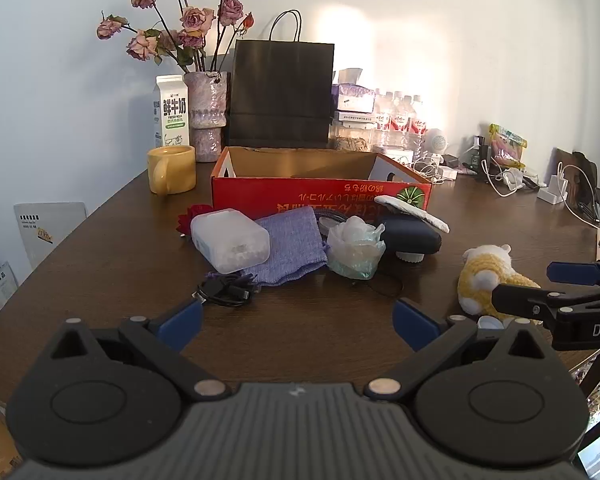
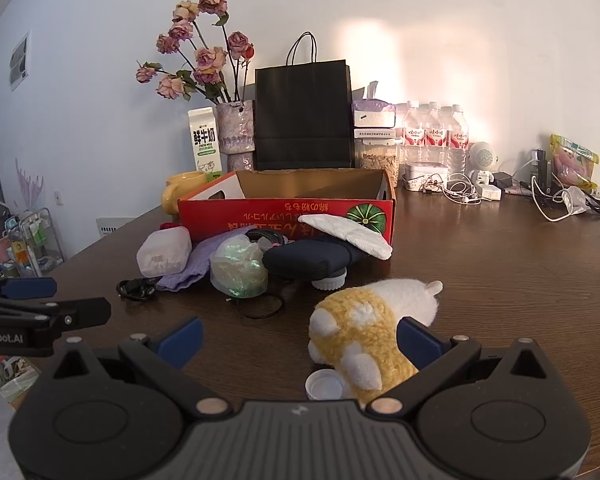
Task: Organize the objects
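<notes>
Two hand-held grippers are hovering over a brown desk (image 2: 480, 280) strewn with loose items in front of an open red cardboard box (image 2: 288, 216). The right gripper (image 2: 299, 340) is holding its jaws spread wide and empty; a yellow-and-white plush toy (image 2: 364, 328) is lying on its side partly between them, its body just beside the right-hand finger, with a small white bottle cap (image 2: 324, 385) touching its near end. The left gripper (image 1: 297, 320) is likewise standing wide open with nothing between its jaws, facing a coiled black cable (image 1: 228, 290), a translucent white plastic case (image 1: 230, 240), a purple fabric pouch (image 1: 292, 246), a crinkled clear bag (image 1: 354, 252) and a navy zip case (image 1: 412, 234) bearing a flat white pad (image 1: 412, 208). All of these are lying just in front of the box, none yet inside it. The plush toy appears light, soft and compressible, so it is probably best taken across the middle of its body, where the pile will be yielding to the jaws without slipping. The clear bag looks flimsy and likely to be deforming under a squeeze; the plastic case seems rigid and smooth, favouring a grip across its narrow sides.
</notes>
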{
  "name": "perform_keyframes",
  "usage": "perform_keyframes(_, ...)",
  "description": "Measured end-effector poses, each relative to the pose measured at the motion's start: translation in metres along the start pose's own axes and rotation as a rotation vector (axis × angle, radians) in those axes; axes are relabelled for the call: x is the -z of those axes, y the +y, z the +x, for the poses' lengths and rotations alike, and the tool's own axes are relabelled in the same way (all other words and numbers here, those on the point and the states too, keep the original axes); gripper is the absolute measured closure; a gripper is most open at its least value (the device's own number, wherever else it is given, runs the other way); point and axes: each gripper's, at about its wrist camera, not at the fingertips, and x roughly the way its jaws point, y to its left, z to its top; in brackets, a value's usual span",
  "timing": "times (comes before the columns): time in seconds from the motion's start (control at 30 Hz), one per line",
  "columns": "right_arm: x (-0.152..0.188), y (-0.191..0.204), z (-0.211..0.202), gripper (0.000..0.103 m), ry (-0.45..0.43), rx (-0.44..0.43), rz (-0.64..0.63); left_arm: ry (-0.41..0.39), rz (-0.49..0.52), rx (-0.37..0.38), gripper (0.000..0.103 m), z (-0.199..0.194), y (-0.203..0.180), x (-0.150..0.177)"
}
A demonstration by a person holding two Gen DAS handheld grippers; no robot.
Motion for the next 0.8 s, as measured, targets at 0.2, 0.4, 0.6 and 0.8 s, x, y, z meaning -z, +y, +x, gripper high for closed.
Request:
perform_keyframes(0.2,0.0006,0.0037,-0.0004,0.0,-0.003,0.003,-0.002,0.002,-0.003,0.0,0.0,0.0001,0.0001,0.0001)
perform_keyframes(0.4,0.0007,0.0006,-0.0007,0.0,-0.002,0.002,-0.002,0.003,-0.007,0.001,0.0,0.0015,0.0013,0.0011)
perform_keyframes(0.6,0.0007,0.0024,-0.001,0.0,-0.004,0.004,-0.002,0.004,-0.007,-0.001,0.0,0.0018,0.0013,0.0012)
perform_keyframes(0.8,0.0006,0.0028,-0.0008,0.0,-0.004,0.003,-0.003,0.004,-0.009,-0.001,0.0,0.0022,0.002,0.0019)
